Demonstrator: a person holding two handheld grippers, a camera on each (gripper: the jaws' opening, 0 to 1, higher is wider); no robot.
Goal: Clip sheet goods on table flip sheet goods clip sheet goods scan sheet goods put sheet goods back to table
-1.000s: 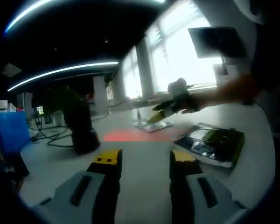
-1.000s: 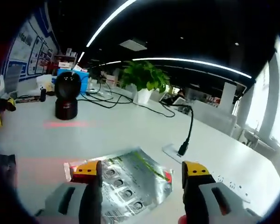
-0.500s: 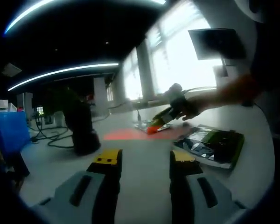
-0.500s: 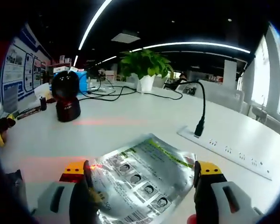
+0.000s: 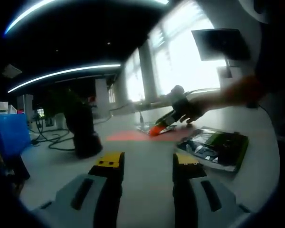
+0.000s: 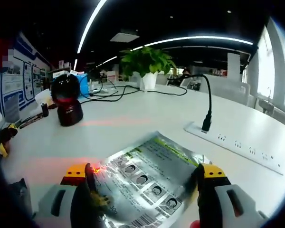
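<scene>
A silver sheet pouch (image 6: pixel 147 173) printed with small portraits and a green stripe lies flat on the white table (image 6: pixel 133 128). My right gripper (image 6: pixel 145 172) is open, with one jaw at each side edge of the pouch. In the left gripper view the right gripper (image 5: pixel 157 129) reaches in from the right and touches down on that pouch (image 5: pixel 145 127) in the scanner's red glow. My left gripper (image 5: pixel 148 161) hovers open over bare table, nothing between its fingers. A stack of dark sheet packs (image 5: pixel 216 148) lies to its right.
A black scanner (image 6: pixel 66 102) stands at the back left, casting a red patch (image 6: pixel 99 123) on the table. A white power strip (image 6: pixel 237 145) with a black cable runs along the right. A potted plant (image 6: pixel 147 61) and loose cables sit at the far end.
My right gripper has come down and forward onto the silver pouch, which now fills the space between its jaws. The left gripper has stayed still.
</scene>
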